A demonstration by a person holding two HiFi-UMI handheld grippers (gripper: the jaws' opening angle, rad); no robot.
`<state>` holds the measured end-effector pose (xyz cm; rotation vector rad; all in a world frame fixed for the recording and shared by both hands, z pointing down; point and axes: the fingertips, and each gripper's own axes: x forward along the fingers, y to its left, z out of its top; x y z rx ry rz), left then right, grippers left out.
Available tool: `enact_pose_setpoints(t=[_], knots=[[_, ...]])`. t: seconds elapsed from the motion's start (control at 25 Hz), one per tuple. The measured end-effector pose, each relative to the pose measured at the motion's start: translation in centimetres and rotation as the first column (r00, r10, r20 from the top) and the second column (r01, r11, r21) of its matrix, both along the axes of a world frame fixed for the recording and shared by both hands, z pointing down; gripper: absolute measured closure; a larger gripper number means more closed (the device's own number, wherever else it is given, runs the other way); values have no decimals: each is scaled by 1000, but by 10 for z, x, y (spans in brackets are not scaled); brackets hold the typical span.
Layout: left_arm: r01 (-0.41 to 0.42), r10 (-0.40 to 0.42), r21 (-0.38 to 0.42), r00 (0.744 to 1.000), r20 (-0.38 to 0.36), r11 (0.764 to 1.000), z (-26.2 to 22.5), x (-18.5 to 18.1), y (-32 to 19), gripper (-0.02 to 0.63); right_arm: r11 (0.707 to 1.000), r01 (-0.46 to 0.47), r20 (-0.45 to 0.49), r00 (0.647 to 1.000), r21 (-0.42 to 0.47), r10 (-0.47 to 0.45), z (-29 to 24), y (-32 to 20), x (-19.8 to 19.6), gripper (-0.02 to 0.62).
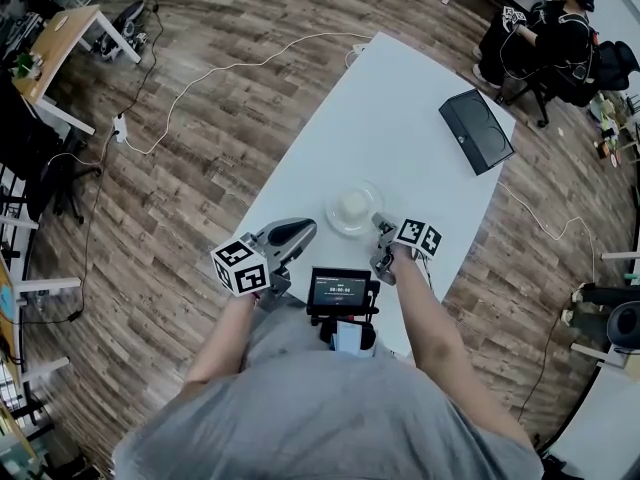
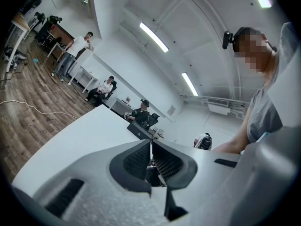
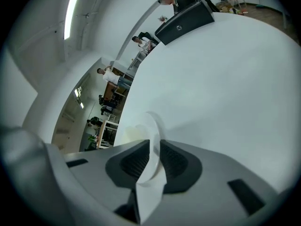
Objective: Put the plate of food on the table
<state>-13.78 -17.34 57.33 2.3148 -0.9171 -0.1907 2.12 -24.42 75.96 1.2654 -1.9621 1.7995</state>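
Note:
A clear glass plate (image 1: 352,209) with pale food on it rests on the white table (image 1: 400,118), near the front edge. My right gripper (image 1: 380,225) is shut on the plate's near right rim. In the right gripper view the clear rim (image 3: 154,128) runs between the two dark pads (image 3: 136,161). To the plate's left, my left gripper (image 1: 303,231) is over the table's front left edge, apart from the plate. Its jaws (image 2: 151,155) are pressed together with nothing between them. The plate does not show in the left gripper view.
A black flat box (image 1: 477,130) lies at the table's far right side. A white cable (image 1: 240,68) runs across the wooden floor on the left. A seated person (image 1: 545,33) is beyond the table's far end. Desks stand at the far left.

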Motion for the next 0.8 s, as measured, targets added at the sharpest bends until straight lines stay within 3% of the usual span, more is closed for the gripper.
enact_pose_setpoints(t=[0.4, 0.8], knots=[[-16, 16, 7, 1000, -13, 1000, -2, -1, -3, 583, 999, 28, -33, 999, 23, -28, -11, 2, 6, 540], [-57, 58, 18, 998, -22, 998, -9, 2, -5, 583, 984, 95, 24, 995, 150, -100, -62, 25, -6, 540]])
